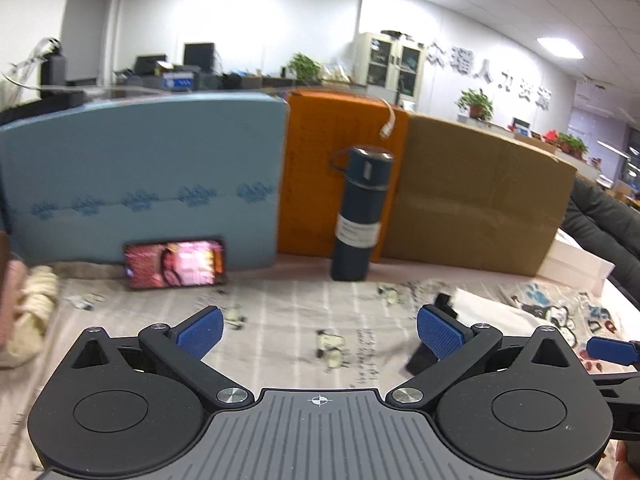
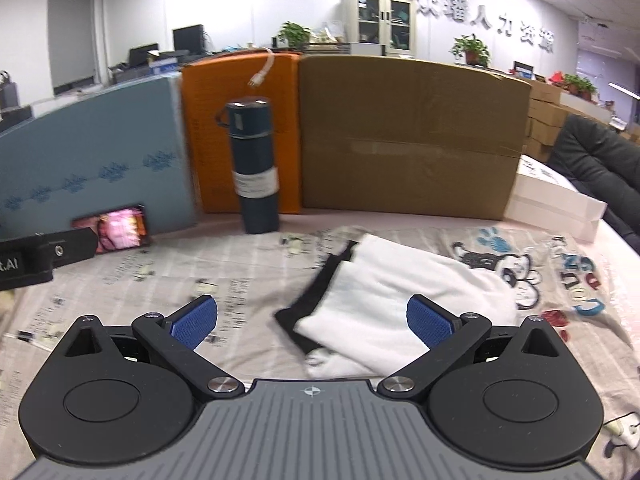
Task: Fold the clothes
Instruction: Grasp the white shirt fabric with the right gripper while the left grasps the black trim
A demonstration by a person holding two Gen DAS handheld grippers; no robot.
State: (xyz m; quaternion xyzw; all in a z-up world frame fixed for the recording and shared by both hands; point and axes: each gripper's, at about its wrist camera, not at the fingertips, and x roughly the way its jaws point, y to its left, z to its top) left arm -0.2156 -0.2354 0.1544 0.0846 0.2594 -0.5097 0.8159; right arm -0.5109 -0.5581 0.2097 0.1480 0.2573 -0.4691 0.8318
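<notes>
A folded white garment with a black edge (image 2: 384, 300) lies on the printed table cloth (image 2: 200, 272), just ahead of my right gripper (image 2: 312, 326), which is open and empty above it. In the left wrist view the same garment (image 1: 492, 312) lies to the right. My left gripper (image 1: 320, 336) is open and empty over bare cloth. The right gripper's blue fingertip (image 1: 612, 350) shows at the right edge of the left wrist view.
A dark blue flask (image 2: 254, 168) stands at the back by an orange box (image 2: 240, 132), a brown carton (image 2: 412, 136) and a blue board (image 1: 140, 176). A lit phone (image 1: 174, 264) leans there. Cream fabric (image 1: 32, 312) lies far left. White boxes (image 2: 556, 204) lie at right.
</notes>
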